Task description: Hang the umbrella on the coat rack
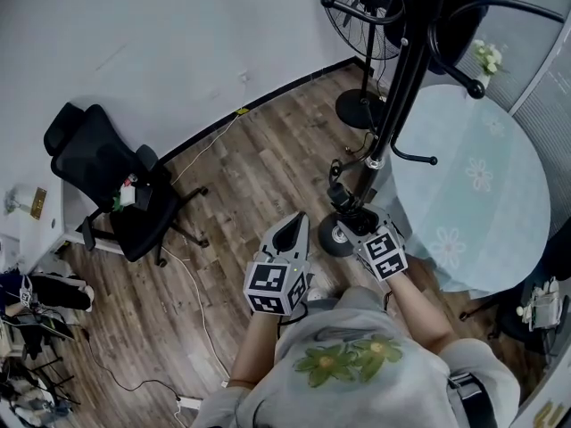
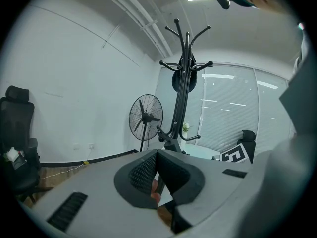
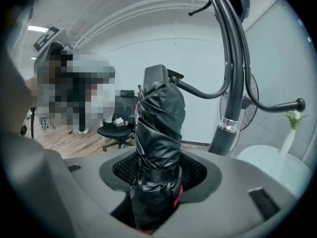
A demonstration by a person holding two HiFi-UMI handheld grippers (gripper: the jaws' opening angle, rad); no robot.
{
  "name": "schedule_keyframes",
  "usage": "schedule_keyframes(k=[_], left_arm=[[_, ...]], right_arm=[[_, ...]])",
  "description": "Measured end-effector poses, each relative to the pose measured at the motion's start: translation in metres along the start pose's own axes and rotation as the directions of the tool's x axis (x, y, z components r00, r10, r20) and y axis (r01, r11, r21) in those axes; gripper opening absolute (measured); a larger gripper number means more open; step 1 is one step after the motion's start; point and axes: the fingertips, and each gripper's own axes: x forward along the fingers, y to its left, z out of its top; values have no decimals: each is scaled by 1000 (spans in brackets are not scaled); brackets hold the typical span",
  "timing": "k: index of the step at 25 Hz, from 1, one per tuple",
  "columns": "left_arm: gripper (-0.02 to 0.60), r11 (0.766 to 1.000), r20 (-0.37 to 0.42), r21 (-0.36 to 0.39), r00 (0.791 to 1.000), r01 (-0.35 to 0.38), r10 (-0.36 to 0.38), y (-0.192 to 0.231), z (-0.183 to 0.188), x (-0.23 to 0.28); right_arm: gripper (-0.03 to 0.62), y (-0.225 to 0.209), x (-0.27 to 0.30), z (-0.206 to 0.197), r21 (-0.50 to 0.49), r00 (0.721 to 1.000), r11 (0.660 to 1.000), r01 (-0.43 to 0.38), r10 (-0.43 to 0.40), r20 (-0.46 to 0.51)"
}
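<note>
Fingers [image 3: 124,168] of the right gripper [image 3: 158,175] are clenched on a folded black umbrella [image 3: 159,118]. It stands up out of the jaws at the centre of the right gripper view, with its strap wrapped round it. Those of the left gripper [image 2: 157,155] are pressed together at the tips with nothing between them.

Wood-plank floor [image 1: 259,168] fills the middle of the head view, and a white wall [image 1: 134,43] runs across the upper left. A round table [image 1: 482,185] under a pale flowered cloth takes the right side. The black coat rack [image 1: 394,96] rises from its round base at the centre toward the upper right, with something dark hanging near its top. The umbrella is low beside the rack's pole, just left of it in the right gripper view, and not yet on any hook. A black office chair [image 1: 107,176] sits at the left. A pedestal fan [image 1: 361,16] stands at the top, behind the rack. A small vase of flowers [image 1: 488,58] is on the table's far edge, at the upper right.
</note>
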Motion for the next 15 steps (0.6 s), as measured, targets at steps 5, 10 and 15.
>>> schedule_keyframes(k=[5, 10, 15], left_arm=[[2, 1000, -2, -7, 1000, 2, -2, 3, -2, 3], [2, 1000, -14, -6, 1000, 9, -9, 3, -7, 5], [2, 1000, -16, -8, 1000, 8, -8, 8, -5, 5]], right_arm=[[233, -3, 4, -2, 0, 1000, 1000, 5, -5, -11], [233, -4, 7, -8, 7, 1000, 1000, 8, -7, -27], [233, -3, 10, -10, 18, 999, 1000, 8, -8, -35]])
